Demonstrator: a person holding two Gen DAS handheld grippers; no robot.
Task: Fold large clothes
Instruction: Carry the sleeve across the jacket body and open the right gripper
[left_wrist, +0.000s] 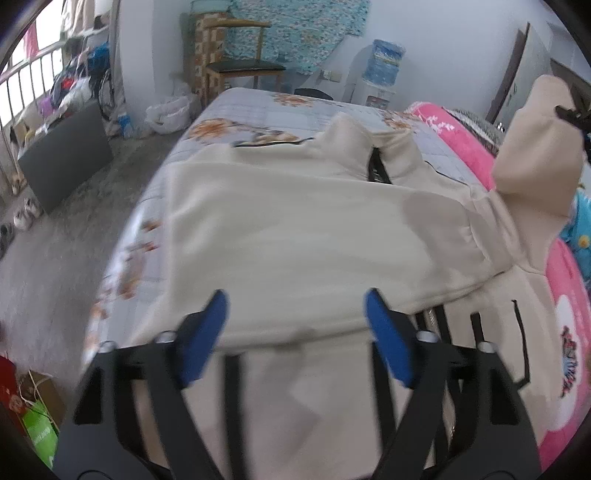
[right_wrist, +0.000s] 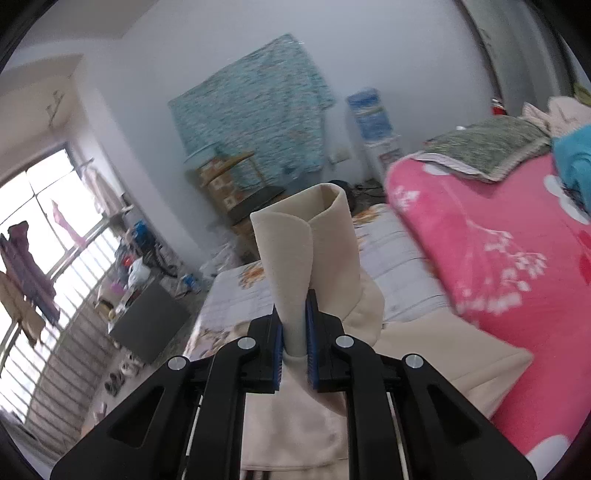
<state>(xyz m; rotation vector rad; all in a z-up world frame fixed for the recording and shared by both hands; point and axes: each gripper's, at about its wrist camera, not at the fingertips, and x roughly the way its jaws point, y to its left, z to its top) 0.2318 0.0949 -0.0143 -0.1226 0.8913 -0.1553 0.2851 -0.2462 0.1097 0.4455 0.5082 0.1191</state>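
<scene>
A cream jacket (left_wrist: 288, 236) of soft, matte fleece lies spread on the bed (left_wrist: 240, 110), one broad panel folded over the body, its stand-up collar split by a dark zipper (left_wrist: 376, 166). Black zip lines mark the lower front and a pocket. The left gripper (left_wrist: 295, 317) hovers above the folded edge, its blue-padded fingers (left_wrist: 207, 332) spread apart with nothing pinched between them. The right gripper (right_wrist: 294, 332) has its fingers pressed onto a sleeve (right_wrist: 310, 251), whose thick cloth rolls into an upright tube above the pads.

The left view alone shows the whole garment, the quilted grey floral bedcover, a wooden chair (left_wrist: 236, 62) and the raised sleeve at far right. The right view alone shows the pinch up close, a fluffy pink blanket (right_wrist: 498, 266), a barred window (right_wrist: 55, 240) and a turquoise cloth (right_wrist: 251, 110) on the wall.
</scene>
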